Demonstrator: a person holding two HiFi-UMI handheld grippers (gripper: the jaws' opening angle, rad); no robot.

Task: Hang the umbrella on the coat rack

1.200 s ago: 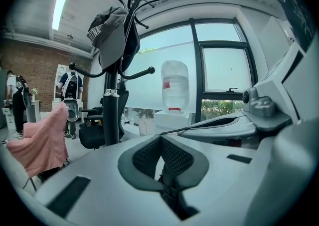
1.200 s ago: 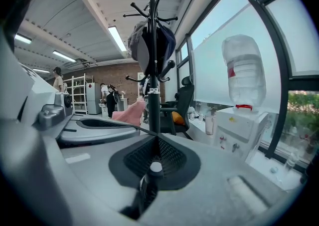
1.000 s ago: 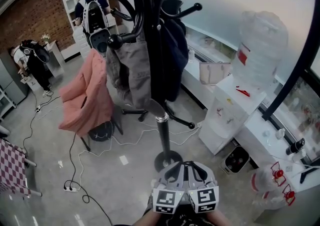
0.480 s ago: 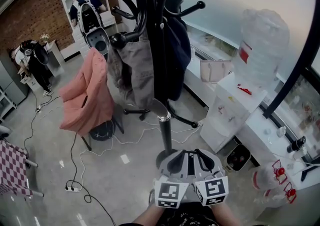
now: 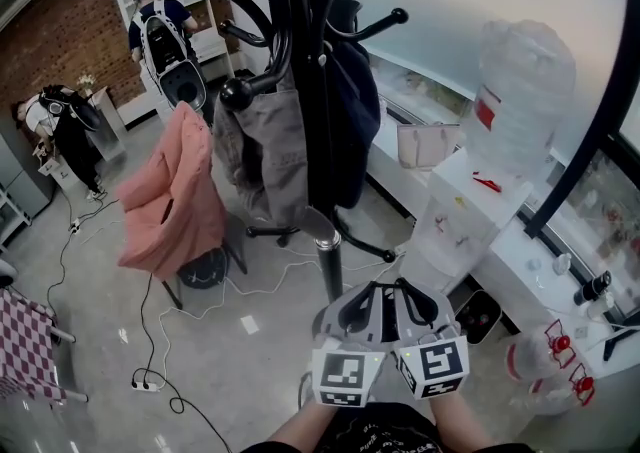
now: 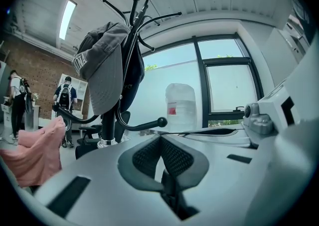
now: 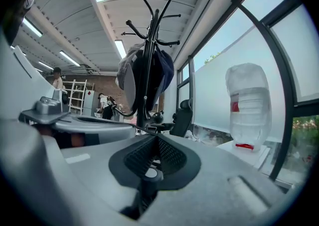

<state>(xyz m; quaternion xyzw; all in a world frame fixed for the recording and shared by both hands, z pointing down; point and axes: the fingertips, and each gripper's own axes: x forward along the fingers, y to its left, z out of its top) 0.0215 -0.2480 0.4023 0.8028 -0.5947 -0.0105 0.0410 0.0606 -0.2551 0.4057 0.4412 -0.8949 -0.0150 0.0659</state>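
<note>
Umbrella: not made out in any view | left gripper (image 5: 362,303), right gripper (image 5: 415,301): jaws together, side by side, low before coat rack (image 5: 315,141) | advice: approach bare hook (image 5: 398,14) level, clear of grey jacket (image 5: 265,151).

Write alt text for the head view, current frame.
Two handheld grippers, the left gripper and the right gripper, sit side by side with jaws together, facing the pole of a black coat rack that carries a grey garment and a dark coat. A pink jacket hangs at left; a water dispenser stands at right.
</note>
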